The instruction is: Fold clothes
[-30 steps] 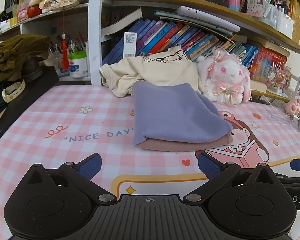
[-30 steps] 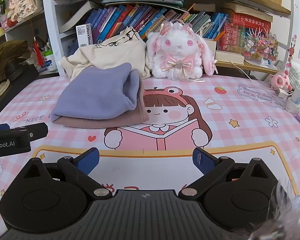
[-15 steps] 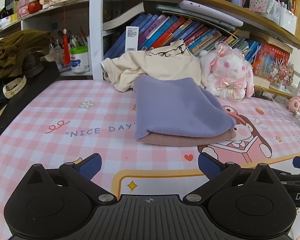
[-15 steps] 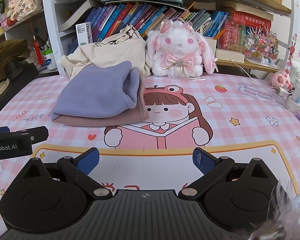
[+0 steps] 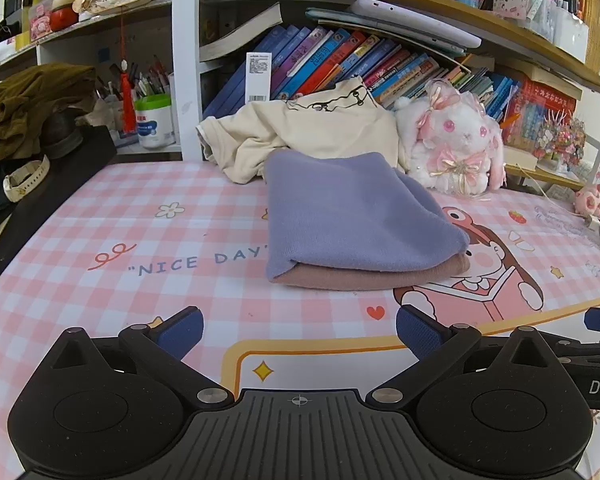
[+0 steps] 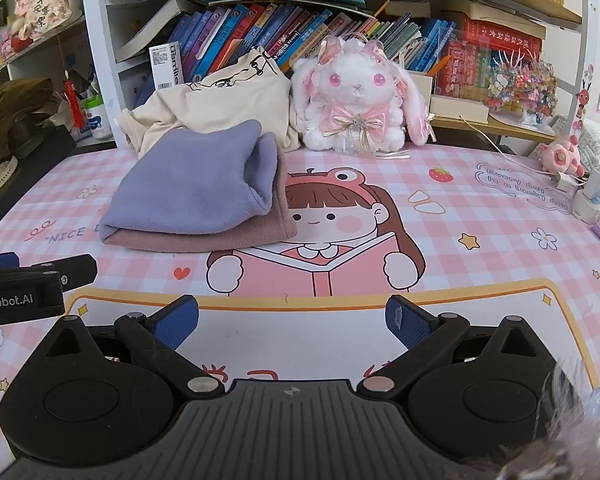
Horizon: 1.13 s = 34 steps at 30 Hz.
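On the pink mat (image 5: 100,216), folded lilac garment (image 5: 352,216) atop mauve one (image 5: 372,278)

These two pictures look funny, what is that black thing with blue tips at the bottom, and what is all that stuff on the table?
The black thing is a grabber tool with two fingers. A person holds one in each hand, and each has a small camera looking forward along its fingers. One picture comes from the left gripper, the other from the right gripper. Both are open and hold nothing. The blue tips are their soft fingertips.

They hover over a pink checked table mat with a cartoon girl on it. On the mat lies a folded purple cloth on top of a folded pink cloth. Behind them is a crumpled cream shirt, not folded yet, and beside it a white plush bunny sits before the bookshelf.
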Available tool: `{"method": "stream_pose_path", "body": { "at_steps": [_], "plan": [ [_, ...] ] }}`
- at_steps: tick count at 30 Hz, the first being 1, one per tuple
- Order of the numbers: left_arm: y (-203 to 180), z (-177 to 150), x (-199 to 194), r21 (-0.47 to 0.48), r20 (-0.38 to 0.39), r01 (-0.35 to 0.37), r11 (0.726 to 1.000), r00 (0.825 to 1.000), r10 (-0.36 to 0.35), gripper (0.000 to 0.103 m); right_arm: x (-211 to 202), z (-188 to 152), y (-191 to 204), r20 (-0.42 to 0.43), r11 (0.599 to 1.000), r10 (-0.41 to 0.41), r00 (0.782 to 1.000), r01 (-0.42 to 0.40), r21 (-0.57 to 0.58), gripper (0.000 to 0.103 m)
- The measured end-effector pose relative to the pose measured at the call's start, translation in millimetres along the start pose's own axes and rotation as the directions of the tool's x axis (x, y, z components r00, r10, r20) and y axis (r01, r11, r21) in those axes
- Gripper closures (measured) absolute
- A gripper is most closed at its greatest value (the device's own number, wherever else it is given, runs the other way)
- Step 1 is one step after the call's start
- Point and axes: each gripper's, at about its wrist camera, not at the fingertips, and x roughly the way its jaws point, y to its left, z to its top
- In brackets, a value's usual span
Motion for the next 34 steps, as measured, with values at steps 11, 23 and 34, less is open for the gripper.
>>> {"method": "stream_pose_path", "body": {
  "at_steps": [11,23,34],
  "plan": [
    [-0.6,0.2,1.5,0.009,-0.01,0.005,1.0,1.0,-0.004,0.0,1.3,0.2,0.2,0.0,1.0,-0.001,1.0,0.001,-0.004,0.002],
    [0.4,1.3,2.8,0.007,-0.014,-0.001,1.0,1.0,0.001,0.0,2.5,0.6,1.8,-0.004,1.0,0.002,1.0,-0.002,-0.012,0.002],
    [2.0,0.0,3.8,0.007,-0.019,-0.003,1.0,1.0,0.004,0.0,5.5,-1.2,1.9,-0.021,1.0,0.006,1.0,-0.006,-0.004,0.002]
  ]
}}
